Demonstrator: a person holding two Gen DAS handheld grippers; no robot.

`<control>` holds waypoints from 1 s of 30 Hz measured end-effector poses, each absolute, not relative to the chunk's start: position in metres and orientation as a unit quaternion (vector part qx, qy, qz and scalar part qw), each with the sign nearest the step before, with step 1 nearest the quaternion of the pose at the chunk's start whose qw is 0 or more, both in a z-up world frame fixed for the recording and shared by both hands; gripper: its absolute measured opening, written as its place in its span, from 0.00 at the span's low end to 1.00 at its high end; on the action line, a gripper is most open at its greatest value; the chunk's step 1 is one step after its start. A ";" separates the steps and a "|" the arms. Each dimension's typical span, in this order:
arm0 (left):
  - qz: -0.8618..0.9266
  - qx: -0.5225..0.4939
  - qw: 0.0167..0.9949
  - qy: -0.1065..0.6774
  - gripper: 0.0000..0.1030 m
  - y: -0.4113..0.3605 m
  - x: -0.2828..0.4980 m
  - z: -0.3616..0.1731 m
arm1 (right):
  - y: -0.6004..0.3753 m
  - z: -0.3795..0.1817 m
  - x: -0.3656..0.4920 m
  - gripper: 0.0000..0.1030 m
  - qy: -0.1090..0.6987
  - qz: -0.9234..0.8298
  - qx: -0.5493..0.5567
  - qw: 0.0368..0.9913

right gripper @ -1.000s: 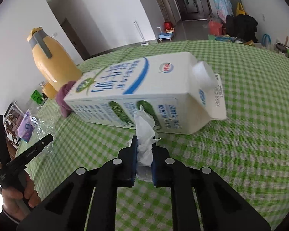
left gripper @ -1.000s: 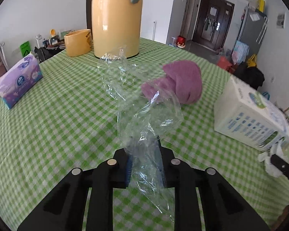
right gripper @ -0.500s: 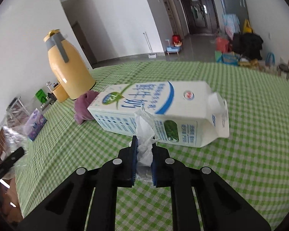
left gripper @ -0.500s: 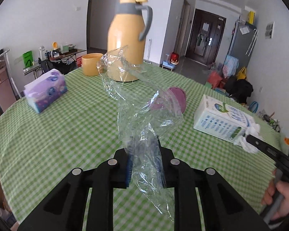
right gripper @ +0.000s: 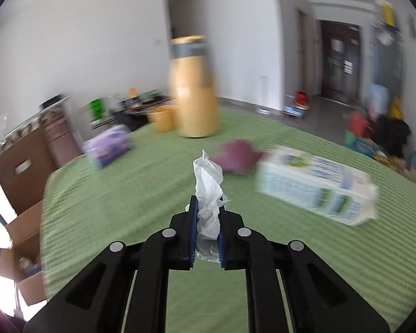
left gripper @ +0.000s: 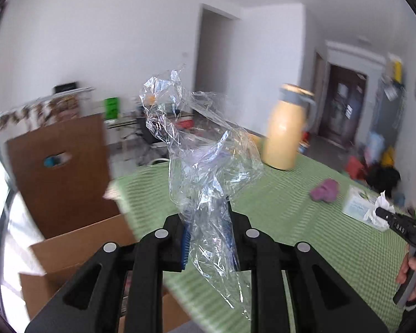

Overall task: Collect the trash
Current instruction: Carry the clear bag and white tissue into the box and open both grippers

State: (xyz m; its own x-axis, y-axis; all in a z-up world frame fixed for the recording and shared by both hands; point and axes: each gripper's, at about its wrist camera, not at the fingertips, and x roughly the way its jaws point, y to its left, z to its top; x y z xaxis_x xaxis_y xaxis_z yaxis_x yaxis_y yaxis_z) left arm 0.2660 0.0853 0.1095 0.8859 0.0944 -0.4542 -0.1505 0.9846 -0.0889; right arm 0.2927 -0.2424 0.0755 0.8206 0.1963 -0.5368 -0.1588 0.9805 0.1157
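One legible marking: "DAS" on right gripper (left gripper: 383, 213) (carton (right gripper: 316, 187) print blurred).

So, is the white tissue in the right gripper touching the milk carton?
Apart. In the right wrist view the white tissue sits between the fingers of the right gripper, green tablecloth separating it from the milk carton.

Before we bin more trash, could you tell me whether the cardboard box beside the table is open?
Open: the cardboard box has its flaps raised, with items visible inside in the right wrist view.

Left hand-held gripper (left gripper: 206, 229) clamps crumpled clear plastic (left gripper: 205, 149).
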 end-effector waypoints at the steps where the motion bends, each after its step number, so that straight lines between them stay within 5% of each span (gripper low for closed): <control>1: 0.083 -0.068 0.970 0.220 0.17 0.111 0.249 0.108 | -0.215 0.079 0.289 0.12 0.286 0.123 0.021 0.950; 13: 0.181 -0.169 0.903 0.351 0.18 0.299 0.191 -0.019 | 0.065 0.028 0.273 0.12 0.356 0.394 -0.034 0.846; 26: 0.168 -0.176 0.868 0.434 0.19 0.337 0.212 -0.115 | 0.218 -0.031 0.302 0.15 0.415 0.440 -0.081 0.792; 28: 0.167 -0.184 0.861 0.444 0.23 0.340 0.216 -0.129 | 0.227 -0.040 0.305 0.29 0.424 0.438 -0.083 0.788; 30: 0.159 -0.181 0.856 0.458 0.40 0.343 0.218 -0.142 | 0.238 -0.049 0.311 0.51 0.435 0.440 -0.077 0.781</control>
